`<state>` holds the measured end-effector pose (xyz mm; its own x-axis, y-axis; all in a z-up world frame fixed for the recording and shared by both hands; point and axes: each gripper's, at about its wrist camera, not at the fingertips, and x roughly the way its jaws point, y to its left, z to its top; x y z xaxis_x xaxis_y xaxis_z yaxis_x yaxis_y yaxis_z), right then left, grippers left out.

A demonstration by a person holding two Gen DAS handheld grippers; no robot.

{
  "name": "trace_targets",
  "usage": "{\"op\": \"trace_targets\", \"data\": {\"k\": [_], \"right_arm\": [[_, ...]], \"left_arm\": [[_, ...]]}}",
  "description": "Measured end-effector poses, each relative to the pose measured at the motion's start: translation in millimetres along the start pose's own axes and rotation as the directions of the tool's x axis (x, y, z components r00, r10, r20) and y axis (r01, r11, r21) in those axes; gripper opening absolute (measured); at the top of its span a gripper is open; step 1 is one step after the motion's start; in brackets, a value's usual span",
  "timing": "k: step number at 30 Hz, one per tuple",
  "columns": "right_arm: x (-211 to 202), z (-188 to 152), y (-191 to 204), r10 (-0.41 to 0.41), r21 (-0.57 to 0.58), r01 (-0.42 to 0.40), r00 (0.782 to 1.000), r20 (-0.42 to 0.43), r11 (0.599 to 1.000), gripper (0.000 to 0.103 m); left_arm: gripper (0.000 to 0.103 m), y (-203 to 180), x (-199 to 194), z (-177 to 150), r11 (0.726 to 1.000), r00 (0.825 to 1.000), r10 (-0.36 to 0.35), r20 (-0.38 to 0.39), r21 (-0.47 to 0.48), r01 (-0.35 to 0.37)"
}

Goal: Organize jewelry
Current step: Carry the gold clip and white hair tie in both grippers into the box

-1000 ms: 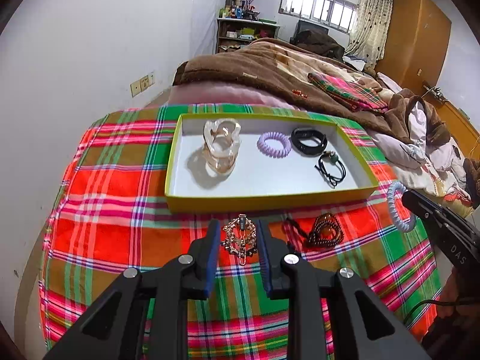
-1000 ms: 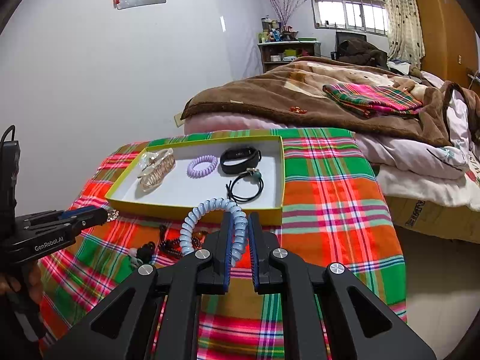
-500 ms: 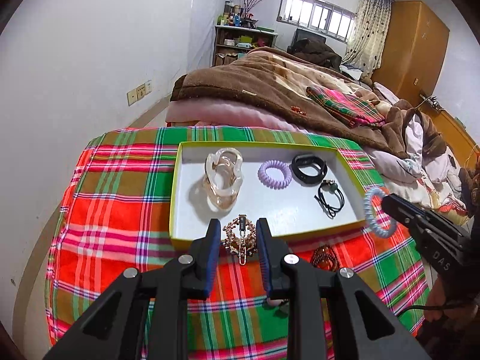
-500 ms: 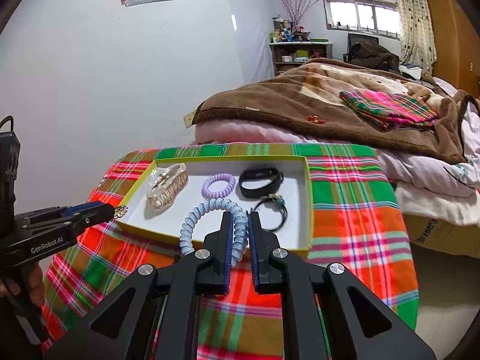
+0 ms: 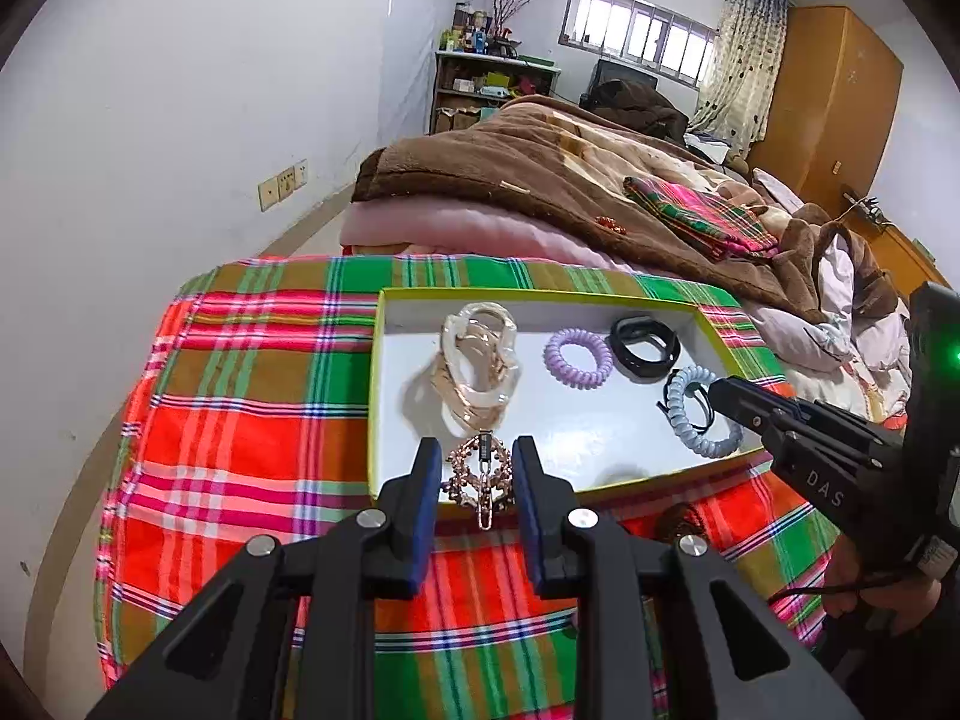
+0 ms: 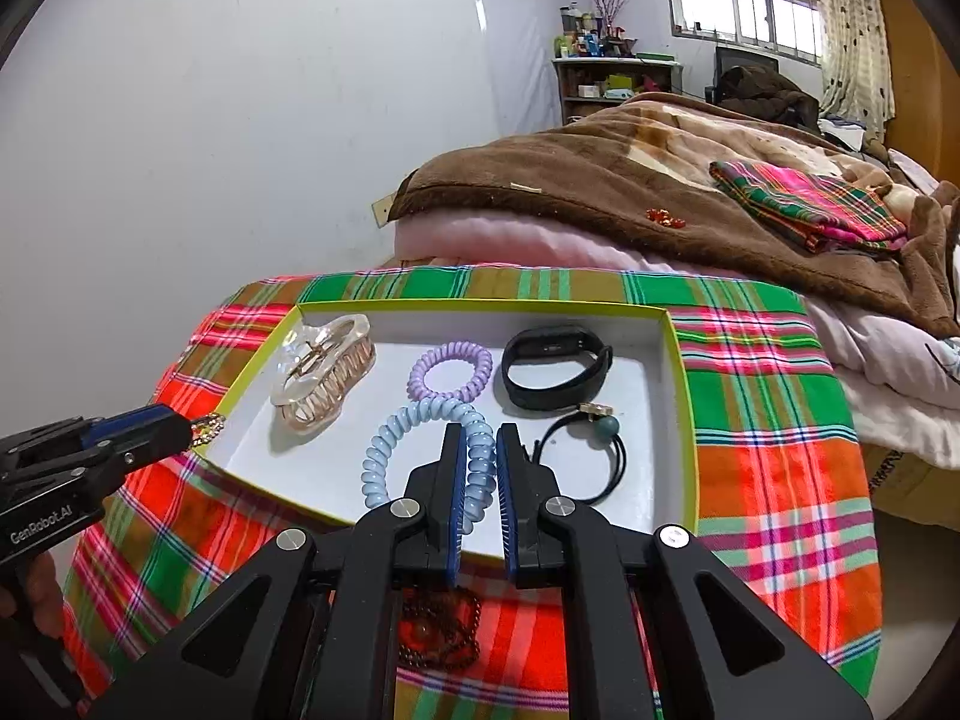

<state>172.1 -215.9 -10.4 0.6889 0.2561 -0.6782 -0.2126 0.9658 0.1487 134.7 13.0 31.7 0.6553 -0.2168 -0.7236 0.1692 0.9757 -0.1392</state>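
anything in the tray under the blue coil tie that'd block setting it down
Partly. The blue coil hair tie in the right gripper hangs over bare tray floor, but the black elastic with a bead lies close on its right and the purple coil tie just beyond.

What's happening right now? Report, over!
Left gripper shut on gold rhinestone clip, at tray's near edge. Right gripper shut on blue coil hair tie, over the tray. Brown bead bracelet on the cloth. Nothing blocking.

Moved forward from above the plaid cloth: blue coil tie in right gripper now over tray; sparkly clip in left gripper over tray's near edge.
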Motion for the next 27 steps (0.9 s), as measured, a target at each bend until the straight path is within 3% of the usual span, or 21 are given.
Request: {"op": "trace_targets", "data": {"k": [9, 27], "right_arm": [[4.6, 1.8, 0.6, -0.002, 0.000, 0.002, 1.000, -0.002, 1.000, 0.010], [44.1, 6.4, 5.5, -0.009, -0.024, 0.007, 0.996, -0.093, 1.000, 0.010]], "left_arm": [[0.025, 5.3, -16.0, -4.7, 0.999, 0.999, -0.010, 0.051, 0.037, 0.008], [0.025, 4.0, 19.7, -0.6, 1.000, 1.000, -0.027, -0.009, -0.001, 0.027]]}}
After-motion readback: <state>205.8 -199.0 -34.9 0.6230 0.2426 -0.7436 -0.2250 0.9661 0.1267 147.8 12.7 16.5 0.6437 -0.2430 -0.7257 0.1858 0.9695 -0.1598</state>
